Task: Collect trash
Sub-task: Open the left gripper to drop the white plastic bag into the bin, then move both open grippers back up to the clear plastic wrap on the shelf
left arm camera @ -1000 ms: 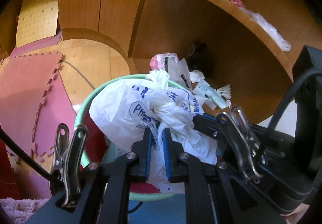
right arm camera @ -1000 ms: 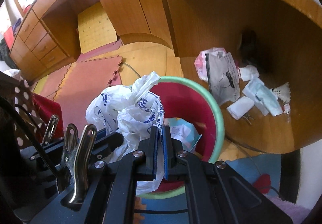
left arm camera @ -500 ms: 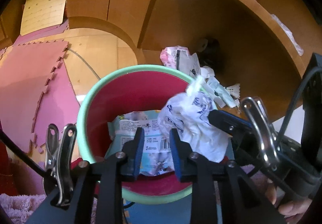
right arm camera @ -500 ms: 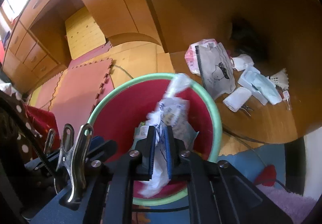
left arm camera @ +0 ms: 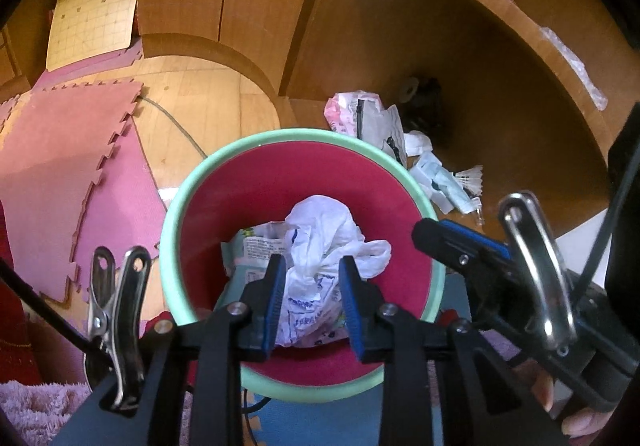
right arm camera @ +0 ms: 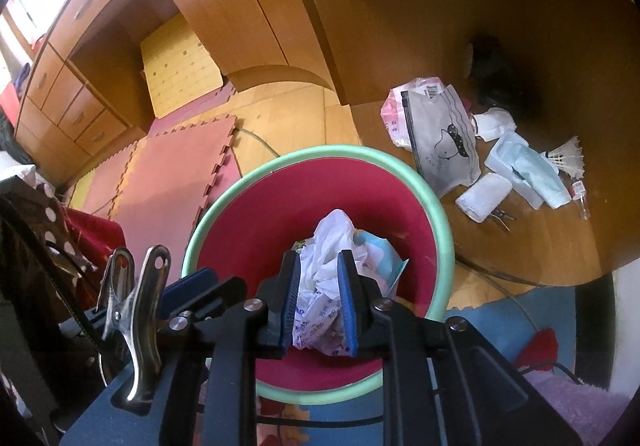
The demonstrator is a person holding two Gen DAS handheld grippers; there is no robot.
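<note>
A red bin with a green rim (left arm camera: pixel 296 135) (right arm camera: pixel 320 151) stands on the floor below both grippers. A crumpled white plastic bag (left arm camera: pixel 320 230) (right arm camera: pixel 332 242) lies inside it on a printed packet (left arm camera: pixel 252 246). My left gripper (left arm camera: pixel 312 266) hangs open above the bin, and the bag shows through its gap, lower down. My right gripper (right arm camera: pixel 318 262) has its jaws opening; the bag appears between them but lower, resting in the bin, with neither pad pressing on it. In the left wrist view the right gripper's blue fingers (left arm camera: pixel 460 246) carry nothing.
Loose trash lies on the wooden base under the desk: a grey pouch (right arm camera: pixel 444 141), tissue packs (right arm camera: pixel 524 169), a white roll (right arm camera: pixel 484 195) and a shuttlecock (right arm camera: pixel 568 155). Pink foam mats (right arm camera: pixel 172 173) and a cable cover the floor to the left. Wooden cabinets stand behind.
Both grippers were shut on the white bag above the bin. The left one let go first, then the right one's jaws parted, and the bag dropped into the bin.
</note>
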